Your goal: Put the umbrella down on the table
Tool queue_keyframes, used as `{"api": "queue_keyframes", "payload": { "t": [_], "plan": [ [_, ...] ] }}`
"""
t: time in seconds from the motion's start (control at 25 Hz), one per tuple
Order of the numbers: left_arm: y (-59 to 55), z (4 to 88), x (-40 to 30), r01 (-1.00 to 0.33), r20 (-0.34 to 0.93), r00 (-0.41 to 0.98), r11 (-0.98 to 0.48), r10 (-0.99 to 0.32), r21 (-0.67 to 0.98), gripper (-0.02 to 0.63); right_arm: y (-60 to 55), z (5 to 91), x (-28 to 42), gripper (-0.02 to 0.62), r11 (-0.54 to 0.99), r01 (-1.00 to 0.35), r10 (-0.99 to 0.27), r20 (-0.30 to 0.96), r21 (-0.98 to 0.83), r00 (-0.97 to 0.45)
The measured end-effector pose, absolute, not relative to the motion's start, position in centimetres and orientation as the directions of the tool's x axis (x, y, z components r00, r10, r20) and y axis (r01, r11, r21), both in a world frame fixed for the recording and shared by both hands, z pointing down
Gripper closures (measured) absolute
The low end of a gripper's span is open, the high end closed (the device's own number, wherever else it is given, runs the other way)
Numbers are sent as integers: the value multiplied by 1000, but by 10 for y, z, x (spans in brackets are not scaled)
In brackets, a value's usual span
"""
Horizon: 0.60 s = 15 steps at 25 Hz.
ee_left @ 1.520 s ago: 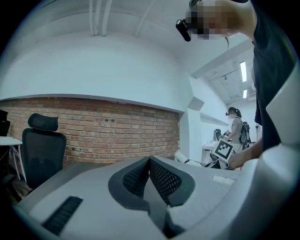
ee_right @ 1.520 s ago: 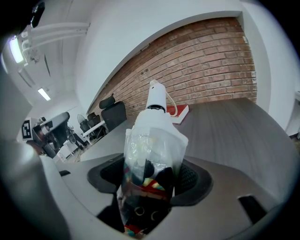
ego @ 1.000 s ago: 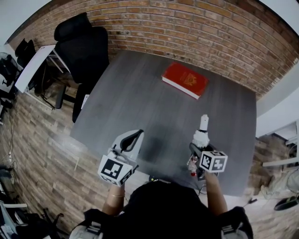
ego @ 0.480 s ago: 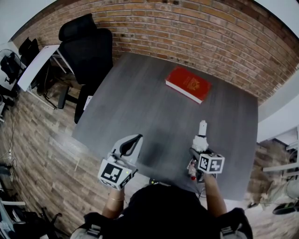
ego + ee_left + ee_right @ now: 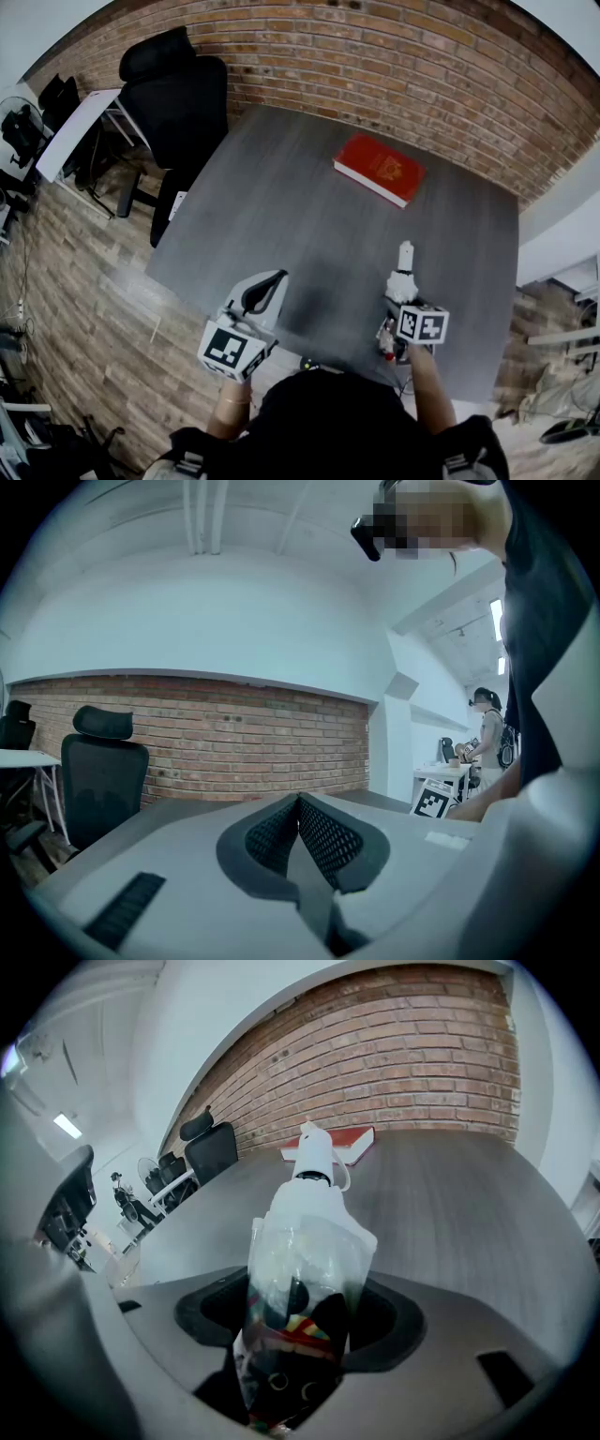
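Observation:
A folded umbrella (image 5: 404, 272) in a clear plastic sleeve, white cap at its far end, sticks out of my right gripper (image 5: 397, 302) over the near right part of the dark grey table (image 5: 309, 206). In the right gripper view the umbrella (image 5: 305, 1251) runs between both pads, and the right gripper (image 5: 300, 1321) is shut on it, tilted down toward the tabletop. My left gripper (image 5: 267, 286) hovers at the table's near edge. In the left gripper view the left gripper (image 5: 300, 808) has its pads together with nothing between them.
A red book (image 5: 379, 169) lies at the far right of the table, ahead of the umbrella's tip in the right gripper view (image 5: 342, 1146). A black office chair (image 5: 173, 94) stands at the far left corner. A brick wall (image 5: 394, 56) runs behind the table.
My right gripper has sunk slightly toward the table with the umbrella still in it. The left gripper has stayed where it was.

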<state>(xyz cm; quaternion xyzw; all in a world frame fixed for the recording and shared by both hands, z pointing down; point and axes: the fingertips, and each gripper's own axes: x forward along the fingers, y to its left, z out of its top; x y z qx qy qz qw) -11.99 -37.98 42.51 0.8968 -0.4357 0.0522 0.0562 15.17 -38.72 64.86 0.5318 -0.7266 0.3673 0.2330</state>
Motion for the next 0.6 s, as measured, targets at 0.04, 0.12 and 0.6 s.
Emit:
{"api": "queue_keyframes", "payload": {
  "t": [0.04, 0.12, 0.6],
  "plan": [
    [-380, 426, -121, -788, 143, 614, -613, -777, 55, 603, -388, 649, 151, 308, 166, -944, -600, 731, -284, -325],
    [-380, 426, -123, -791, 145, 611, -610, -779, 54, 603, -389, 650, 149, 308, 168, -945, -597, 734, -280, -323],
    [-376, 426, -132, -805, 140, 591, -591, -794, 52, 603, -391, 663, 147, 306, 153, -953, -568, 766, -260, -301]
  ]
}}
